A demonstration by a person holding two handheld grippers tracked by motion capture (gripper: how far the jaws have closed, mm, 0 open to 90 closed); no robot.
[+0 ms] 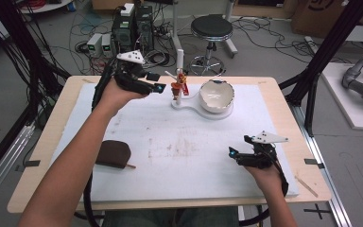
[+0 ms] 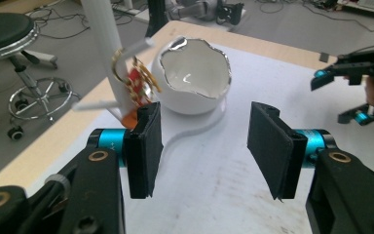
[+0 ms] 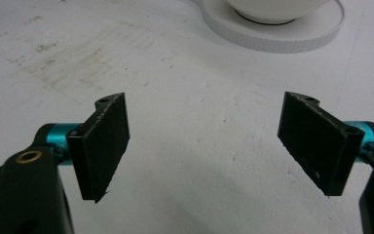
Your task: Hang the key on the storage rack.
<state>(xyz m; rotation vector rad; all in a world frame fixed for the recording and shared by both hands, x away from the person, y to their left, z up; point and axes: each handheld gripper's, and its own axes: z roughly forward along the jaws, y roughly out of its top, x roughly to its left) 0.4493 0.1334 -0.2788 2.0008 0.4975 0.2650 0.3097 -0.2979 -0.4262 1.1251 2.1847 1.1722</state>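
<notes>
The left gripper [image 2: 202, 148] has its two black pads [image 2: 143, 148] spread, with bare white table cover between them and nothing pinched. No earlier look is on hand, so that is simply how they stand. Just past the pad on the left of the left gripper view, close to its tip, hangs the jewellery [image 2: 135, 80] — gold rings or hoops with a red and an orange piece among them, slightly blurred. It dangles from a thin peg of a white stand post [image 2: 108, 53], which rises tilted across that view. Whether the pad touches the orange piece cannot be told. In the high view the left gripper [image 1: 157, 87] is held off the surface, pointing toward the post, with the red and gold cluster [image 1: 181, 85] just beside its tips.

Beyond the jewellery sits a white bowl [image 2: 192, 80] shaped like a cracked eggshell, its jagged rim edged in silver, glossy inside. Bowl and post share one flat white base [image 1: 196, 108] near the far edge of the table [image 1: 264, 85].

The right gripper [image 3: 202, 146] also has its pads wide apart over bare, scuffed cover, nothing between them; in the high view it [image 1: 232, 152] rests low at the near right, well apart from the stand. A brown pouch [image 1: 113, 153] lies at the near left.
</notes>
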